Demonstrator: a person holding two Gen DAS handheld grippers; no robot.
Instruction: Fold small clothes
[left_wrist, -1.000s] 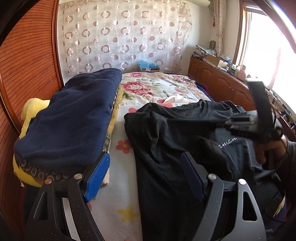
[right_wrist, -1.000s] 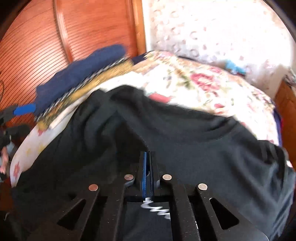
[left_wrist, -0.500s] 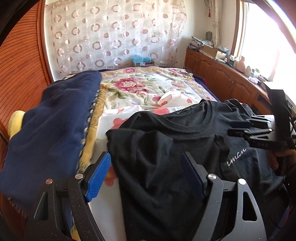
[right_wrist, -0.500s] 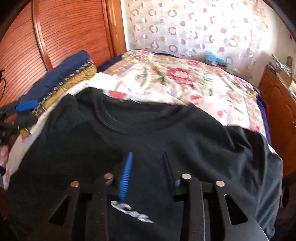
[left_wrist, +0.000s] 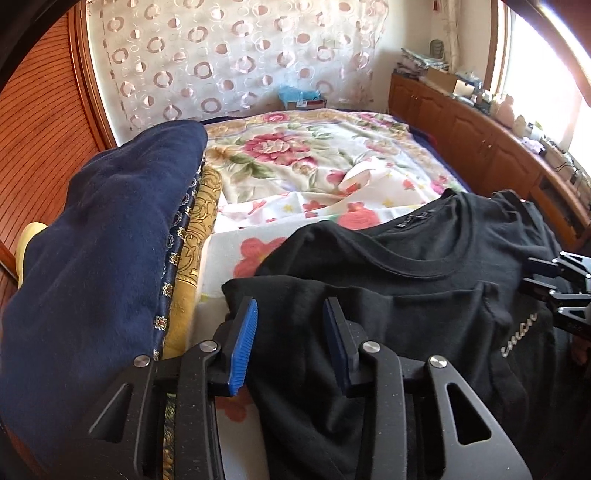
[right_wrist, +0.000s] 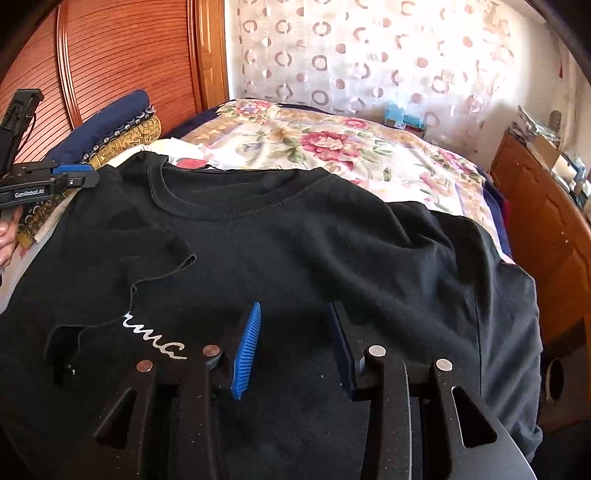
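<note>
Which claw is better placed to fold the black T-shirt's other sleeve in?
Probably the right claw: the unfolded sleeve lies on its side. The left claw, closing, is over the already folded side.

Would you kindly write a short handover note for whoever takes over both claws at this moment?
Left claw: jaws closing, over the folded-in sleeve at the black T-shirt's left edge; nothing visibly pinched yet.
Right claw: jaws opening, holding nothing, above the shirt's chest beside the white lettering.
Shirt lies face up on the floral bedspread, collar toward the far end; the folded navy blanket lies to its left.
Done: left sleeve folded inward.
Left: right sleeve, then the body folds.
</note>
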